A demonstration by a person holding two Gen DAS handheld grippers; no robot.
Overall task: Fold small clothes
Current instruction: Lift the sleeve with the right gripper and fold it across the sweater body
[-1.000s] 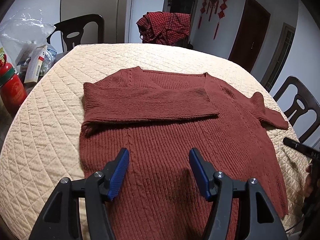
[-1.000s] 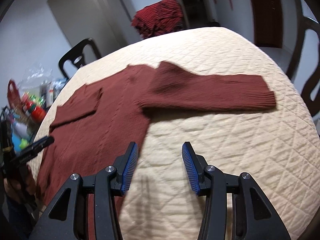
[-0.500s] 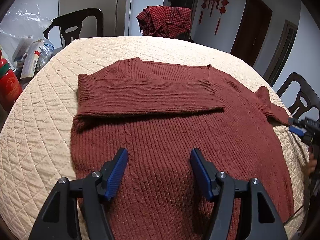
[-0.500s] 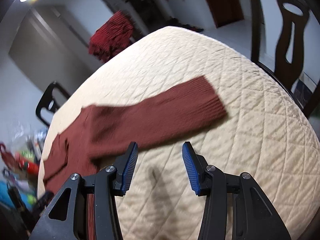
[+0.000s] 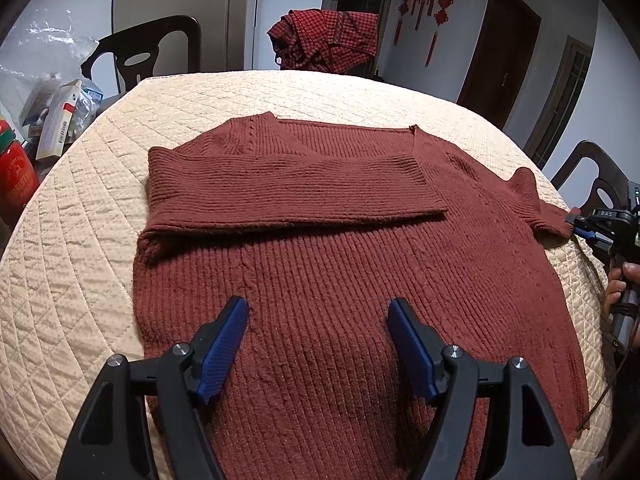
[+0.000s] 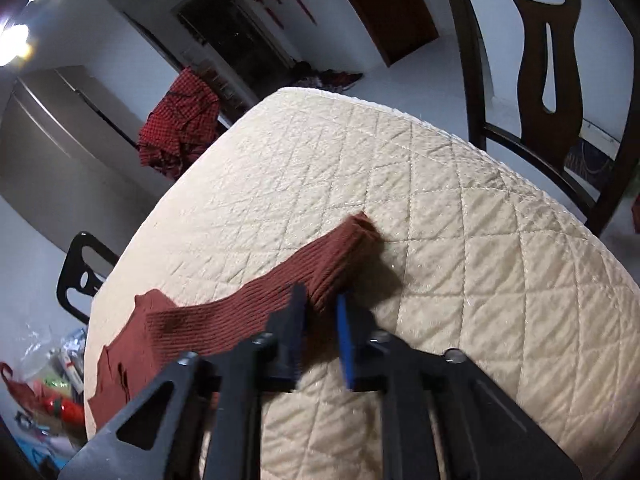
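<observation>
Right wrist cam: right gripper (image 6: 322, 316) just clamped on sweater (image 5: 352, 280) sleeve (image 6: 320, 268), left gripper (image 5: 318, 340) wide, empty; next, fold sleeve across.

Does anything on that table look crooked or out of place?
Only the sweater looks lopsided: one sleeve lies folded across its chest, while the other sleeve still sticks out over the quilted table cover. The right gripper has just been closing on it. Nothing looks spilled or damaged.
</observation>
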